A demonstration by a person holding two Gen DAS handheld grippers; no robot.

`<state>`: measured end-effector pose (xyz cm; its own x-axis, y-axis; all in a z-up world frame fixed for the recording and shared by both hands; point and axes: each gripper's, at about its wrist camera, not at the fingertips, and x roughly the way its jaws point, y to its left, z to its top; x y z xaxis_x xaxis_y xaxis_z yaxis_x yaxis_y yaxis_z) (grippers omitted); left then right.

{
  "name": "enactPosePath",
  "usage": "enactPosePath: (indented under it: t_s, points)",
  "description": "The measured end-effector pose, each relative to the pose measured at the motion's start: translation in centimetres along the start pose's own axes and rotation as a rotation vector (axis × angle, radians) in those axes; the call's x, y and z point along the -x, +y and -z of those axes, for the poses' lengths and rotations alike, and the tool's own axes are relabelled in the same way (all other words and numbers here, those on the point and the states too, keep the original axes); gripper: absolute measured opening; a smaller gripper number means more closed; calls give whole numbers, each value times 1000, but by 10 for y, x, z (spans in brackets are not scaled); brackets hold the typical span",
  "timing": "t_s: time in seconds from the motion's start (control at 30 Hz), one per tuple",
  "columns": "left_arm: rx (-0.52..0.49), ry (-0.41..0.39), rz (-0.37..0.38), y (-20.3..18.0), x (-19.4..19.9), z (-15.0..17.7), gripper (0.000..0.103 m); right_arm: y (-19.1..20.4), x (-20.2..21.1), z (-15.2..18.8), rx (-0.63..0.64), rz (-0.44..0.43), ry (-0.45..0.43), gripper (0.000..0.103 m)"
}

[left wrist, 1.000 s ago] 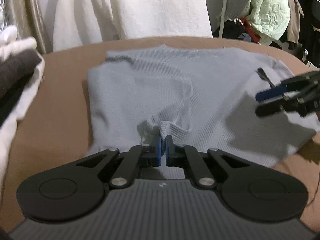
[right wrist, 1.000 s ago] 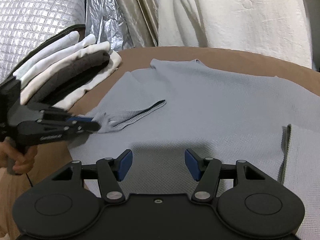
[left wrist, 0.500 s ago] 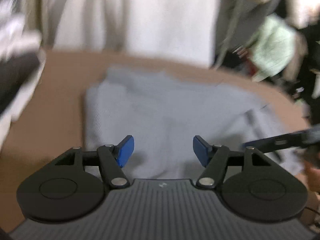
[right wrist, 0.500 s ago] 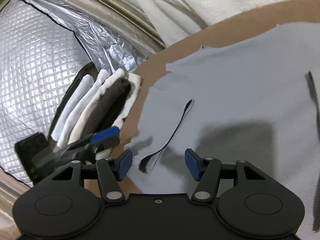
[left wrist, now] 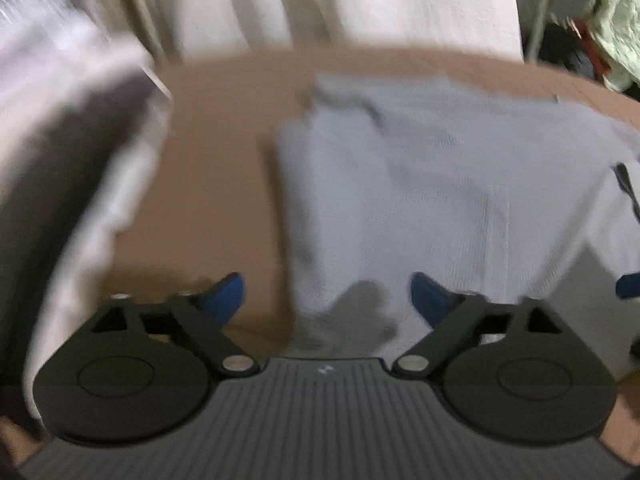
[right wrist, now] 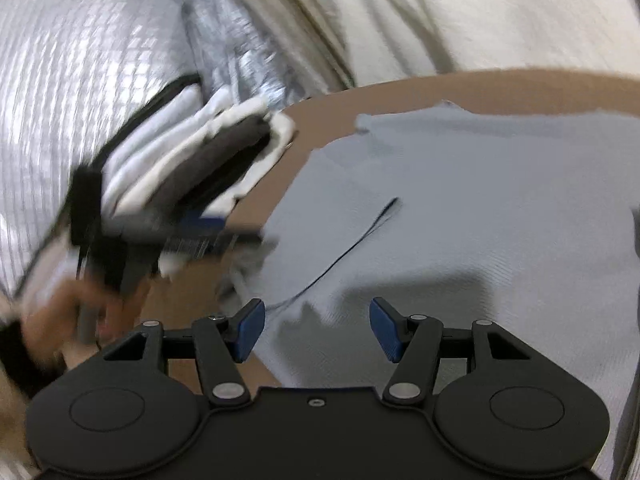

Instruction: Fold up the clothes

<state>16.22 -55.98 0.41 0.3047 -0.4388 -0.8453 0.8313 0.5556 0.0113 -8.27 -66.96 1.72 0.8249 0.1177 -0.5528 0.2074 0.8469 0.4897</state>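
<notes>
The left tool (left wrist: 326, 298) is seen opening, empty, and the right tool (right wrist: 317, 328) is held released, empty, above the grey shirt (right wrist: 460, 208) on the bench (left wrist: 216, 184).

shirt (right wrist: 460, 208) flat on table (right wrist: 520, 88) | folded stack (right wrist: 192, 160) left of shirt, apart

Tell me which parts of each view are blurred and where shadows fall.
Left wrist view: heavy motion blur everywhere, the stack of folded clothes worst. Right wrist view: the left gripper and the hand holding it smear; the right gripper stays sharp, shadowing the grey shirt.
</notes>
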Motion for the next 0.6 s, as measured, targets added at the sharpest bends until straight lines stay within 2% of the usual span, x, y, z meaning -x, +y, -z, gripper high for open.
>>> enactPosePath:
  t_s: [0.07,0.1,0.13,0.17,0.2,0.23,0.27,0.33,0.43,0.5,0.53,0.6]
  points:
    - [61,68,32,5,-23,-6,91,11,-1,3,73,10,7,64]
    - [92,101,47,7,-34,-9,81,15,-1,5,100,13,8,64]
    - [125,95,86,10,-37,-9,73,15,0,6,106,11,7,64]
    - [152,77,109,13,-34,-9,57,15,2,6,108,11,5,64]
    - [179,57,131,15,-32,-10,35,12,3,5,98,12,0,64]
    - [196,41,121,16,-27,-10,21,7,5,4,84,16,-9,64]
    - [220,22,114,17,-22,-10,14,1,7,2,67,26,-21,64]
    - [206,3,90,0,-8,-11,13,-14,14,-4,23,48,-63,64]
    - [168,-28,67,-29,13,-15,13,-42,54,-24,-61,-2,-173,64]
    - [131,-48,87,-51,28,-25,13,-62,84,-35,-115,-10,-244,68]
    - [107,-53,122,-64,36,-31,13,-73,97,-36,-138,3,-276,71]
    - [-17,-52,159,-98,50,-43,13,-97,118,-36,-198,51,-318,72]
